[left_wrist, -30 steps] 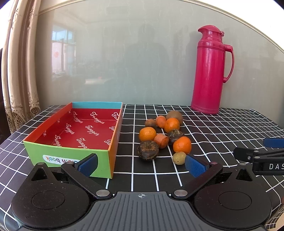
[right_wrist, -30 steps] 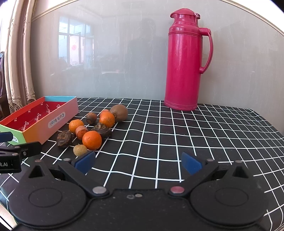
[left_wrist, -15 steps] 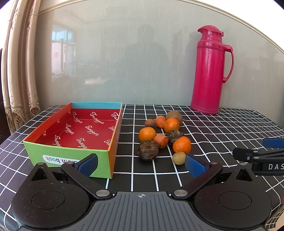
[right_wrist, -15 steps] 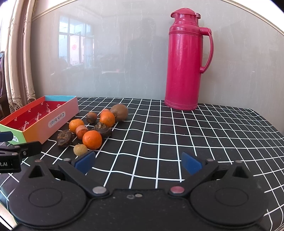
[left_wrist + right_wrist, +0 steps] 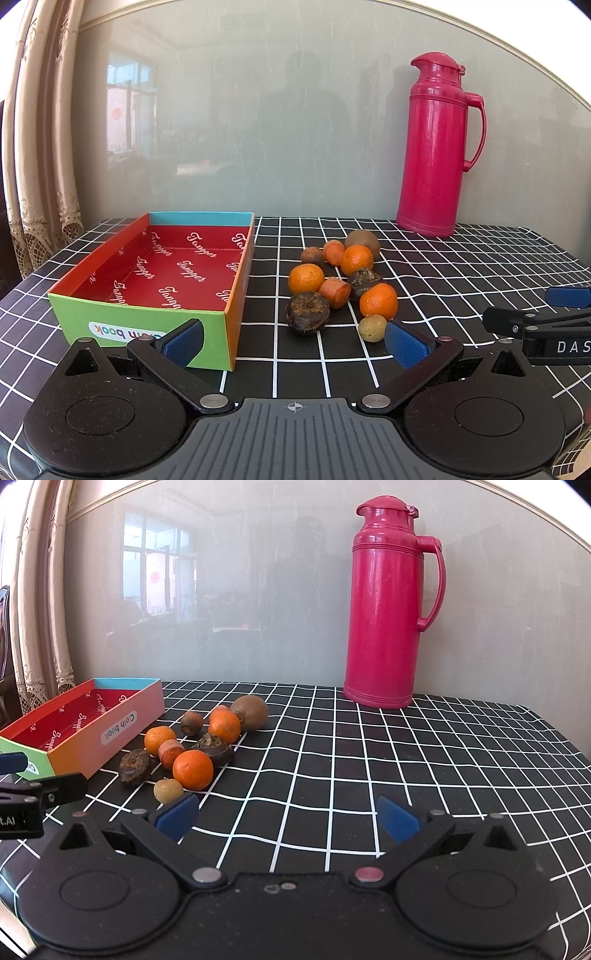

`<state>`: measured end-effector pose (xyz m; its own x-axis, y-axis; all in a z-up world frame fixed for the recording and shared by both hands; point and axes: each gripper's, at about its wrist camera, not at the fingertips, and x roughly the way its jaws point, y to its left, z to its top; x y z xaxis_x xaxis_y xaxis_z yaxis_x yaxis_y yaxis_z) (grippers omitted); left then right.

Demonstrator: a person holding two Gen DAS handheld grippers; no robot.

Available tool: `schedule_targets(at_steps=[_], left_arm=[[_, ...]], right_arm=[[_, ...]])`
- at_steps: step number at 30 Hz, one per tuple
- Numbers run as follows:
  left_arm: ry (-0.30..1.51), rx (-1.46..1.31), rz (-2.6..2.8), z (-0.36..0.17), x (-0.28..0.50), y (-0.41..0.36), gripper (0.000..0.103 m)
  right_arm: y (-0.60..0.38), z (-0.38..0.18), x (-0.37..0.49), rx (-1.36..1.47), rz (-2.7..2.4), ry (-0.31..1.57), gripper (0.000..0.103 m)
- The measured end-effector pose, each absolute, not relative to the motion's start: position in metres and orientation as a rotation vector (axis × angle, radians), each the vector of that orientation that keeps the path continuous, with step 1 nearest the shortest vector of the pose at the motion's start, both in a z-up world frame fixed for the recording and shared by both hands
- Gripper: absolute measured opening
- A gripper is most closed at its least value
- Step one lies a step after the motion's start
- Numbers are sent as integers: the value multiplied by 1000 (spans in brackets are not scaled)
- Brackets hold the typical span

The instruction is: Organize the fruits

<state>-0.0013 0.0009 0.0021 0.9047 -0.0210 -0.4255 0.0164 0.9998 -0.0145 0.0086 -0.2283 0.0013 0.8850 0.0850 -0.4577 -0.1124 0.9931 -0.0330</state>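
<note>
Several fruits lie in a cluster on the checked tablecloth: oranges [image 5: 378,301] [image 5: 192,769], a kiwi [image 5: 362,240] [image 5: 250,712], dark dried fruits [image 5: 307,312] [image 5: 135,765] and a small yellowish fruit [image 5: 372,327] [image 5: 168,790]. An empty box with a red inside [image 5: 162,273] [image 5: 77,723] stands to their left. My left gripper [image 5: 293,341] is open and empty, just in front of the cluster. My right gripper [image 5: 287,818] is open and empty, to the right of the cluster; it also shows in the left wrist view [image 5: 535,314].
A tall pink thermos [image 5: 436,147] [image 5: 388,605] stands at the back right of the table against a glass panel. A curtain [image 5: 40,147] hangs at the left. The black-and-white cloth [image 5: 406,757] covers the table to its right edge.
</note>
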Motion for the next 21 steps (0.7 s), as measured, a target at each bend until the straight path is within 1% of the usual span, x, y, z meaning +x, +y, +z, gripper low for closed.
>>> schedule_targets(at_steps=[21], left_arm=[[438, -12, -19, 1, -2, 1, 103]], right_arm=[[-228, 1, 10, -62, 105, 478, 103]])
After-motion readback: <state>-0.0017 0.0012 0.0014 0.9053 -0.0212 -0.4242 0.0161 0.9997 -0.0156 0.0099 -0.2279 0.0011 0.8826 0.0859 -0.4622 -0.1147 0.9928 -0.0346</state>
